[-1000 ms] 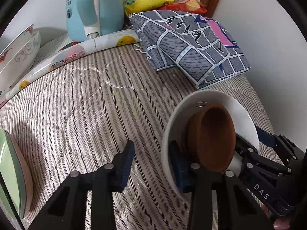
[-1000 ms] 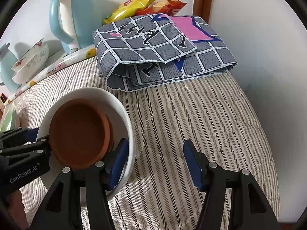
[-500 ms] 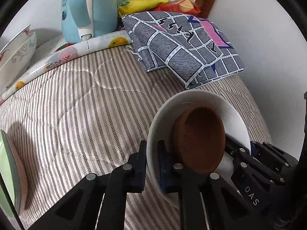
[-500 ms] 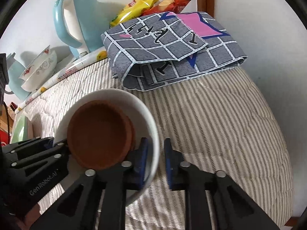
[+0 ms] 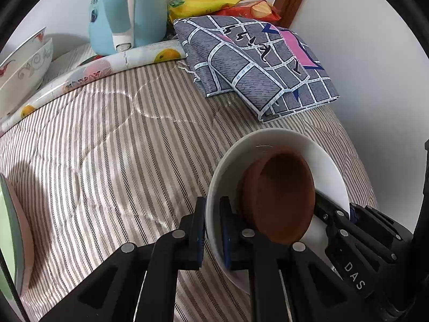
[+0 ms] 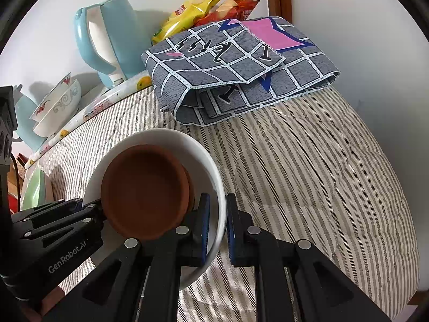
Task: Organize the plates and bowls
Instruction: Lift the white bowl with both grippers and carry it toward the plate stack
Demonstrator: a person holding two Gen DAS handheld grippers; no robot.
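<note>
One round white ceramic bowl [image 5: 325,166] holds one brown clay dish [image 5: 278,196]; left gripper [image 5: 211,230] and right gripper [image 6: 216,228] each pinch its rim, nearly closed.

Two tongs show: the left tongs [image 5: 213,230] and the right tongs [image 6: 216,230]. Between them sits one white bowl [image 6: 206,161] with one brown bowl [image 6: 144,196] inside it. Far ahead and to the left of the tongs are two stacked patterned bowls [image 6: 57,107] and one blue kettle [image 5: 126,10]. Straight ahead lie one folded checked cloth [image 6: 241,72] and two snack bags [image 5: 211,0]. One green plate [image 5: 10,230] stands far to the left.
</note>
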